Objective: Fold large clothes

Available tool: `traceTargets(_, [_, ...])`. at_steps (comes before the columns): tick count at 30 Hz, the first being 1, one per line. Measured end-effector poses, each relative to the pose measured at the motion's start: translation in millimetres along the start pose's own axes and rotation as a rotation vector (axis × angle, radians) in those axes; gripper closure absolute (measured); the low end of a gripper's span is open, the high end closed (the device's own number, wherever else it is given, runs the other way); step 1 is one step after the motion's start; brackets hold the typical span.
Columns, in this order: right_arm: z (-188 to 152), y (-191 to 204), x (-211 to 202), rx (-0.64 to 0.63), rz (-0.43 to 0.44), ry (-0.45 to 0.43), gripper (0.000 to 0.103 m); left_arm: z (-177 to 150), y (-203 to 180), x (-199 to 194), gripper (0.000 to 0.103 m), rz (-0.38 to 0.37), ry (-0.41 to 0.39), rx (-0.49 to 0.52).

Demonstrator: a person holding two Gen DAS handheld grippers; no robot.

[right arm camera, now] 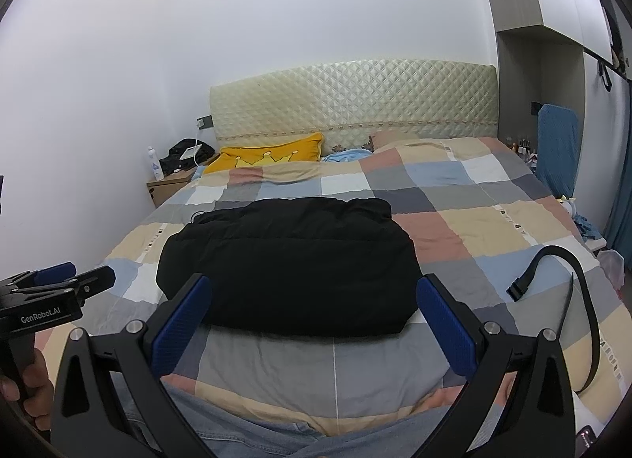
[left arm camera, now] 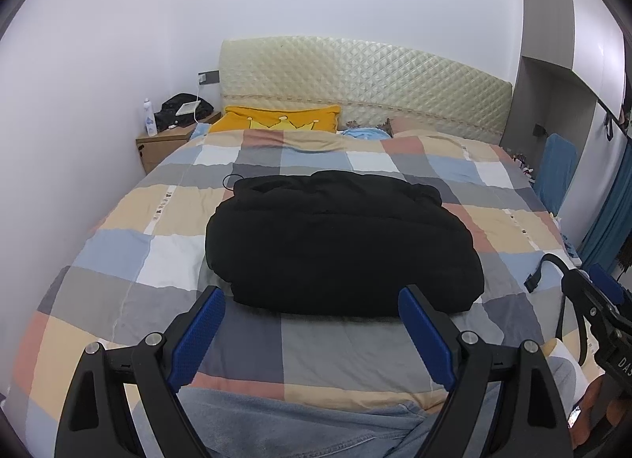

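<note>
A: Start with the left wrist view. What do you see?

B: The left gripper [left arm camera: 312, 300] has its blue-padded jaws spread wide, with nothing between them. It hangs over the near edge of the bed. The black jacket [left arm camera: 339, 248] lies folded into a thick bundle in the middle of the checked quilt [left arm camera: 118, 221], just beyond the fingertips and not touching them.

A: Anything else there?

B: A yellow pillow [left arm camera: 276, 120] with a crown on it sits at the head of the bed, against the quilted headboard [left arm camera: 367, 78]. A wooden nightstand [left arm camera: 162, 146] stands to the left with a white bottle [left arm camera: 149, 118] on it. At the right edge the right gripper [left arm camera: 600, 292] shows from the side, and a black strap [left arm camera: 553, 272] lies on the quilt near it. Blue denim [left arm camera: 296, 426] fills the bottom, between the gripper's arms.

A: And the right wrist view?

B: The right gripper [right arm camera: 314, 296] also has its jaws standing apart and empty. The jacket [right arm camera: 284, 264] is ahead and slightly left, its near edge just past the fingertips, lying flat on the quilt [right arm camera: 474, 229]. The strap [right arm camera: 553, 280] curls on the quilt to the right, well apart from the jacket.

A: Is the other tool visible?

B: Yes, the left gripper [right arm camera: 75, 272] shows at the left edge, with a hand [right arm camera: 27, 383] on its handle below. The pillow [right arm camera: 272, 153] and headboard [right arm camera: 355, 102] sit behind.
</note>
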State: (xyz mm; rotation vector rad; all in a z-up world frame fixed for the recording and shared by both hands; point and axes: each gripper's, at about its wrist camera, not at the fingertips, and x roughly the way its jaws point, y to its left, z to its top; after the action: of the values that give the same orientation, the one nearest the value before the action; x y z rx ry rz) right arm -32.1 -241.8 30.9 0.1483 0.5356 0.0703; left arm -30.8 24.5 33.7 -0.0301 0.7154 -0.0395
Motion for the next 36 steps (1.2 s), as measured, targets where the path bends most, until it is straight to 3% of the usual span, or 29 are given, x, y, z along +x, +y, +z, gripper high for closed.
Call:
traceTargets(14, [2,5,-3,-0.006,0.004,0.002,0.000,-4,-2,9,0.014,0.013,0.022,0.008])
traceTargets(36, [-1,0,-2,0.001,0.000,0.011,0.000,-4,5,14,0.014,-0.024,0.048,-0.013])
